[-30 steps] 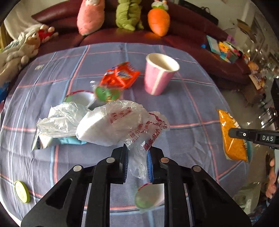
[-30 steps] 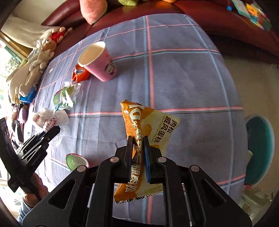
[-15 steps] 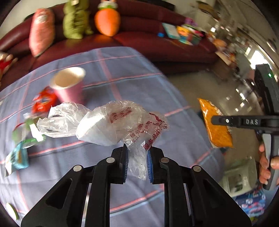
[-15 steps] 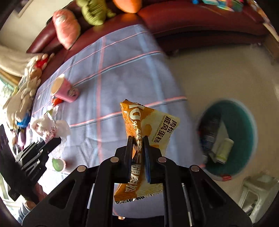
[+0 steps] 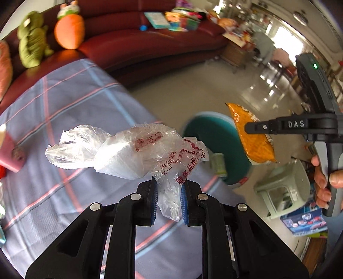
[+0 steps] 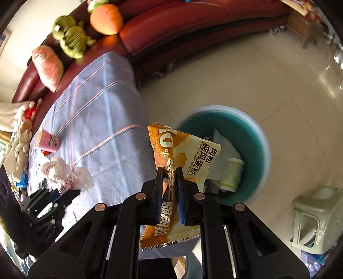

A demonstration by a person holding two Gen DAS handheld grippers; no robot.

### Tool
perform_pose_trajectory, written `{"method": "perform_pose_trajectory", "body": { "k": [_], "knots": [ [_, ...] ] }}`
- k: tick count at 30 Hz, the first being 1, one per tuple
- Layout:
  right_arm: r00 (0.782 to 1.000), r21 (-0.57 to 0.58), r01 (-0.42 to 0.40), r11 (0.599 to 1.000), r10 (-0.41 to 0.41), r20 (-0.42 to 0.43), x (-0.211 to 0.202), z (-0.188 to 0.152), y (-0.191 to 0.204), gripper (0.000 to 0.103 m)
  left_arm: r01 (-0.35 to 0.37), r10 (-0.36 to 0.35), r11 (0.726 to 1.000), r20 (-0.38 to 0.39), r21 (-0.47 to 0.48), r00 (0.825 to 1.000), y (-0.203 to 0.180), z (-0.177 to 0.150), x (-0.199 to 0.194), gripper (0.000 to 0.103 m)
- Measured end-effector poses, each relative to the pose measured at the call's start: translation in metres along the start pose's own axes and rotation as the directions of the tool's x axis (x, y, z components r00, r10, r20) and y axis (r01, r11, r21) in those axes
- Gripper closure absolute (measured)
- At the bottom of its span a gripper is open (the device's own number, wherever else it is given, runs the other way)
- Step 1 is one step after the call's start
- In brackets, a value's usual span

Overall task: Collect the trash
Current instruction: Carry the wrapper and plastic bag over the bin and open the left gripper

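Left tool (image 5: 168,196) clenched on a crumpled clear plastic bag (image 5: 137,154) with red print, the bag carried in the air above the edge of the bench (image 5: 70,111), just short of the teal bin (image 5: 216,137); right tool (image 6: 169,186) clenched on an orange snack wrapper (image 6: 184,154), the wrapper hanging at the near rim of the bin (image 6: 253,137), partly over its mouth; in the left wrist view the same wrapper (image 5: 255,139) shows beside the bin, gripped by the right tool (image 5: 248,127), with a person's hand (image 5: 323,178) on the handle.

Bin stands on the tiled floor (image 6: 268,70) just off the corner of the bench; inside it a pale cylindrical container (image 6: 232,173) and some paper-like scraps, blurred.

On the bench, well away from the bin: a pink paper cup (image 6: 48,142) and further small litter, too blurred to name; the bench cloth (image 6: 100,111) is bluish with pink and blue stripes.

Beyond the bench from the bin, a dark red sofa (image 6: 193,28) carrying an orange carrot plush (image 6: 106,18), a green plush (image 6: 71,38) and a pink plush (image 6: 48,67); on the far side of the bin from the bench, a pale green plastic stool (image 6: 317,216); nothing lies between the wrapper and the bin's mouth.
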State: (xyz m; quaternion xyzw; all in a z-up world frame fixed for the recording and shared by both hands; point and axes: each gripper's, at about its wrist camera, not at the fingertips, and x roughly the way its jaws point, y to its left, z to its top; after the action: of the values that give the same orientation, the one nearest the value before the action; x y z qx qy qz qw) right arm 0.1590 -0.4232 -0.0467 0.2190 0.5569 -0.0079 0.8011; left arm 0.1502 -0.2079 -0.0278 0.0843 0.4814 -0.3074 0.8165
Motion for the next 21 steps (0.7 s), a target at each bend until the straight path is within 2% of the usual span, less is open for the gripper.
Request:
{"method": "perform_pose_trajectory", "body": {
  "k": [6, 16, 19, 21],
  "knots": [
    [1.000, 0.057, 0.008, 0.998, -0.008, -0.001, -0.002, 0.004, -0.037, 0.091, 0.051, -0.048, 0.996, -0.045, 0.067, 0.998, -0.038, 0.017, 0.037, 0.085],
    [0.999, 0.111, 0.042, 0.993, -0.041, -0.018, -0.004, 0.009, -0.074, 0.091, 0.107, -0.093, 0.986, -0.114, 0.130, 0.989, -0.073, 0.028, 0.082, 0.084],
    [0.999, 0.120, 0.046, 0.992, -0.044, -0.019, -0.005, 0.010, -0.080, 0.091, 0.123, -0.104, 0.983, -0.135, 0.137, 0.985, -0.075, 0.027, 0.093, 0.082],
    [0.999, 0.125, 0.049, 0.991, -0.047, -0.020, -0.004, 0.011, -0.082, 0.091, 0.113, -0.092, 0.984, -0.146, 0.138, 0.985, -0.077, 0.029, 0.100, 0.074]
  ]
}}
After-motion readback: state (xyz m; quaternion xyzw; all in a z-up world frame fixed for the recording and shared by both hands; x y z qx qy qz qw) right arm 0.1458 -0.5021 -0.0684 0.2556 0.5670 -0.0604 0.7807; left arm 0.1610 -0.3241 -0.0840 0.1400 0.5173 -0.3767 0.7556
